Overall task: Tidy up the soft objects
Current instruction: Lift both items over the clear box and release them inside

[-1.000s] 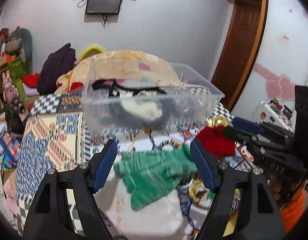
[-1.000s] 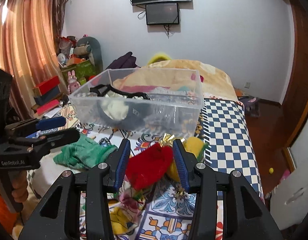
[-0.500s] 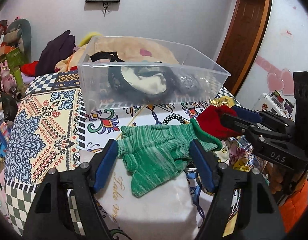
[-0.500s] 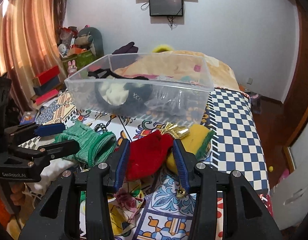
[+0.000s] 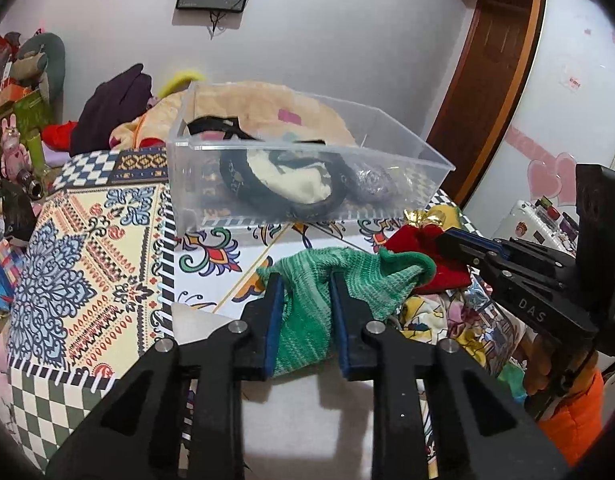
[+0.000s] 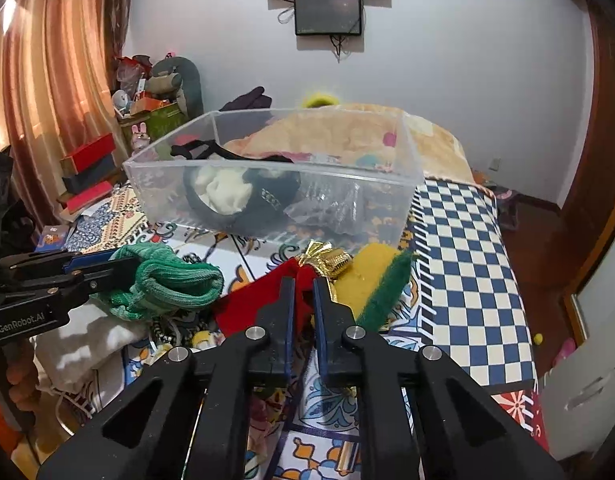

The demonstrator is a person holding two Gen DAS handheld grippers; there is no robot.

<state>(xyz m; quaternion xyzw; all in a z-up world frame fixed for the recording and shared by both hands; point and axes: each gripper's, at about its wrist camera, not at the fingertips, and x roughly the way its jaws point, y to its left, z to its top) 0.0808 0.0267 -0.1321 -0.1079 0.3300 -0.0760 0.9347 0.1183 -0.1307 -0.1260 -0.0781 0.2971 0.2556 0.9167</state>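
My left gripper (image 5: 305,280) is shut on a green knitted glove (image 5: 359,280) lying on the patterned bedspread; it also shows in the right wrist view (image 6: 167,284). My right gripper (image 6: 303,284) is shut on a red soft cloth (image 6: 251,304), seen beside the green glove in the left wrist view (image 5: 419,248). A clear plastic bin (image 5: 307,172) stands just beyond both, holding a black and cream item (image 6: 231,192) and crinkled plastic. A yellow and green soft piece (image 6: 371,280) with a gold bow lies right of the red cloth.
The bed (image 6: 459,240) has a blue checked cover on the right. A white cloth (image 5: 307,420) lies under my left gripper. Piled clothes and a beige blanket (image 5: 267,100) sit behind the bin. Boxes and toys (image 6: 147,112) stand at the left wall.
Both grippers have closed: the left on the green glove, the right on the red cloth. Both moved forward and down toward the bed.
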